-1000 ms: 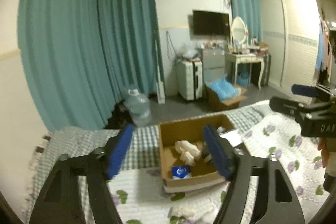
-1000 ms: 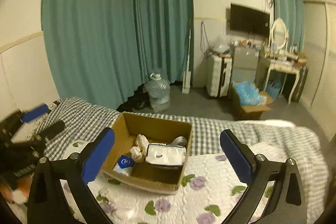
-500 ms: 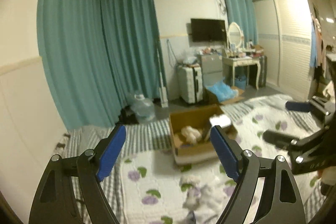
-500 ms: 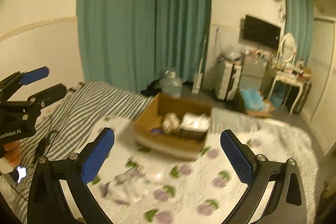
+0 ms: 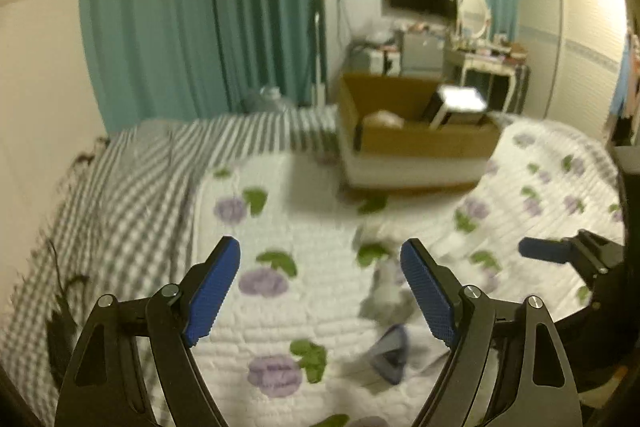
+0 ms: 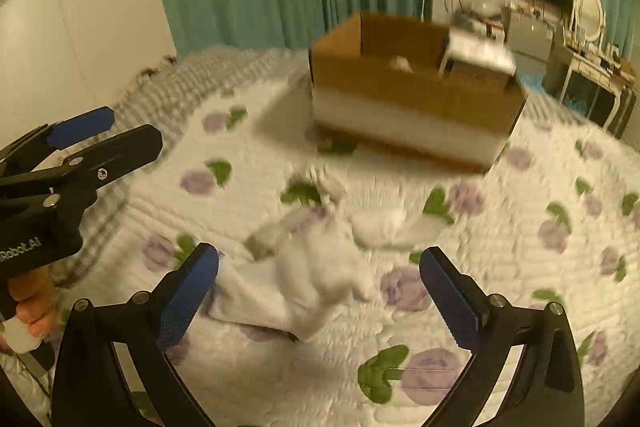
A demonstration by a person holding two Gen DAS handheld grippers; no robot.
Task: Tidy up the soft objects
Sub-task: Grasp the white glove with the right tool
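Ahead of both tongs, a flowered quilt (image 6: 500, 247) over a checked blanket (image 5: 132, 187); beyond the tips, a cardboard box (image 6: 412, 95) on the quilt, holding something pale and a white-topped pack. Just past the right tongs (image 6: 319, 277), spread wide and empty, a blurred heap of white socks (image 6: 316, 267). Left tongs (image 5: 320, 287) likewise wide apart, empty, socks (image 5: 386, 293) beside the right blue pad (image 5: 430, 295).

only "robot.ai" reads, printed white on the left gripper (image 6: 86, 131) body; its start is cut off.
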